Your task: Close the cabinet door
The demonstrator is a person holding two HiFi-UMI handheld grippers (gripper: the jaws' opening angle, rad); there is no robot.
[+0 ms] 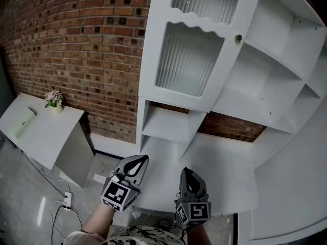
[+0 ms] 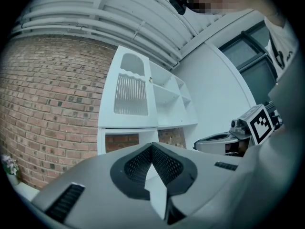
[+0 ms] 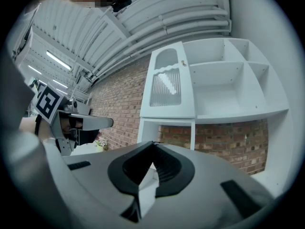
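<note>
Cabinet door (image 1: 191,50) (white, ribbed glass panels, small knob (image 1: 238,37) at its right edge): lies across the upper-left compartment of the white cabinet (image 1: 286,86), which stands against a brick wall (image 1: 76,45); can't tell whether it sits fully flush. L gripper (image 1: 139,160) & R gripper (image 1: 185,171): held low, side by side in front of the cabinet, well apart from the door. Both have jaws pressed together w/ nothing between them.

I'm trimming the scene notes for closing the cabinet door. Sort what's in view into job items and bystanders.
Job: cabinet door with ribbed glass, its knob, white cabinet, left gripper, right gripper, both shut and empty.
Lying about: potted flowers, white side table, power strip.
</note>
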